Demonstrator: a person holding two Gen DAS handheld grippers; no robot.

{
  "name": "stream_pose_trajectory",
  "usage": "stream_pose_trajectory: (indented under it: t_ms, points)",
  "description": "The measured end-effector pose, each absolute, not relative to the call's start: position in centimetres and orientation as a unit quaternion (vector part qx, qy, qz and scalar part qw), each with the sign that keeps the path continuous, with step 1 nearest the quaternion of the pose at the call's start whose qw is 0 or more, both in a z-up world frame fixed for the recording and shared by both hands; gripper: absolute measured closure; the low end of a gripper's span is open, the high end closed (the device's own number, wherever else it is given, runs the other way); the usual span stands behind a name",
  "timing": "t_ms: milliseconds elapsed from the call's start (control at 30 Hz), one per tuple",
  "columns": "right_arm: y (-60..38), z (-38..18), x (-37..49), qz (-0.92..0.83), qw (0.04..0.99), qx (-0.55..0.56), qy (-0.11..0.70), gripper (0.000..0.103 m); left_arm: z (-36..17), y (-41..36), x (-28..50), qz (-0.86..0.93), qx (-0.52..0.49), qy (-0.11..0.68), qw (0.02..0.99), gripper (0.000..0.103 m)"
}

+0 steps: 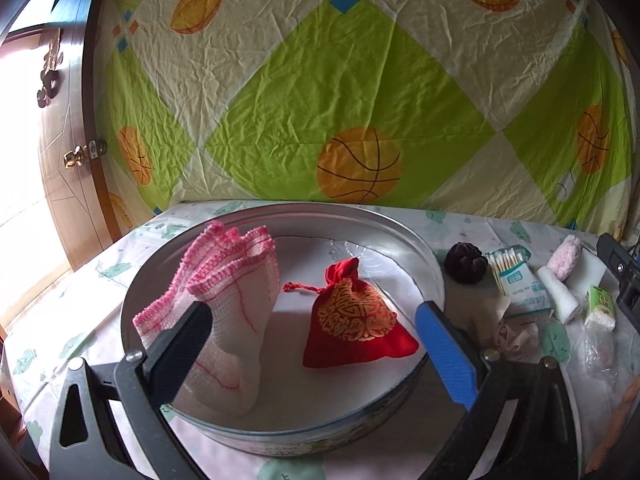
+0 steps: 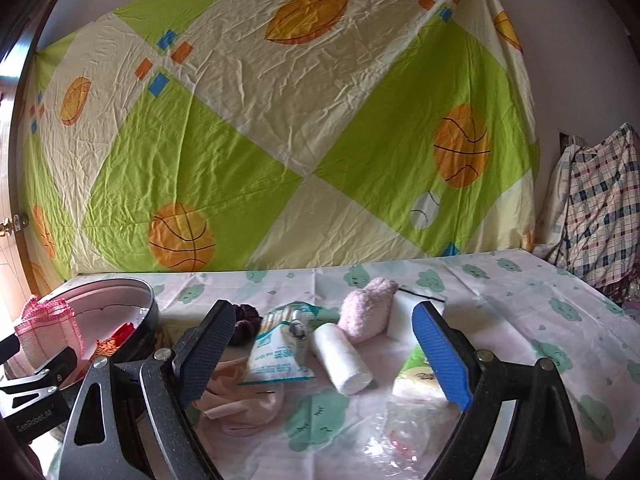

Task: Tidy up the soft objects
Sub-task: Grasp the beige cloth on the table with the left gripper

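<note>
Gloves (image 1: 224, 304) and red pouch (image 1: 356, 320) inside tin (image 1: 420, 256)

Before me hangs a wrinkled green-and-cream sheet printed with orange basketballs (image 2: 280, 128), behind a table in cloud-print cloth (image 2: 520, 300). A brown wooden door (image 1: 76, 152) stands left, daylight beside it.

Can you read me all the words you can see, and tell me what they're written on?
"GenRobot.AI": on the black body of the left gripper, seen at the lower left edge of the right wrist view.
Cotton swab packet: blue print, upside down and too blurred to read.
Green tissue pack: print too small to read.
</note>
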State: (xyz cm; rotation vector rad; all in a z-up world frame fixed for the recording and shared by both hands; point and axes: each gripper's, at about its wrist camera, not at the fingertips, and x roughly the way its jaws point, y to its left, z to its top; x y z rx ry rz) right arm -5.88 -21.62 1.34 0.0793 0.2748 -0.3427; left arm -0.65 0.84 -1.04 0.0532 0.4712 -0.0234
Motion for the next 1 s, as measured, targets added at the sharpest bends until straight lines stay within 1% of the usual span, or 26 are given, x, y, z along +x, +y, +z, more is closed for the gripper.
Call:
stream_pose_trajectory:
  t_ms: [367,667,867,1000]
  points:
    - [-27.3,1.4,-7.7,-0.218,0.963,0.057,0.145,0.011,-1.0,-2.2,-1.2,-0.042,0.044,0.236,0.970,0.000]
    - [-28.4,1.3,-8.2,-0.221,0.962,0.067,0.149,0.011,-0.8,-4.1,-1.5,-0.047,0.083,0.229,0.969,0.000]
    - [-28.8,1.4,-8.2,-0.224,0.960,0.068,0.154,0.011,0.8,-4.1,-1.9,-0.071,0.069,0.218,0.971,0.000]
    - [-29.8,1.3,-8.4,-0.237,0.955,0.073,0.164,0.011,0.6,-5.4,-1.6,-0.117,0.054,0.242,0.962,0.000]
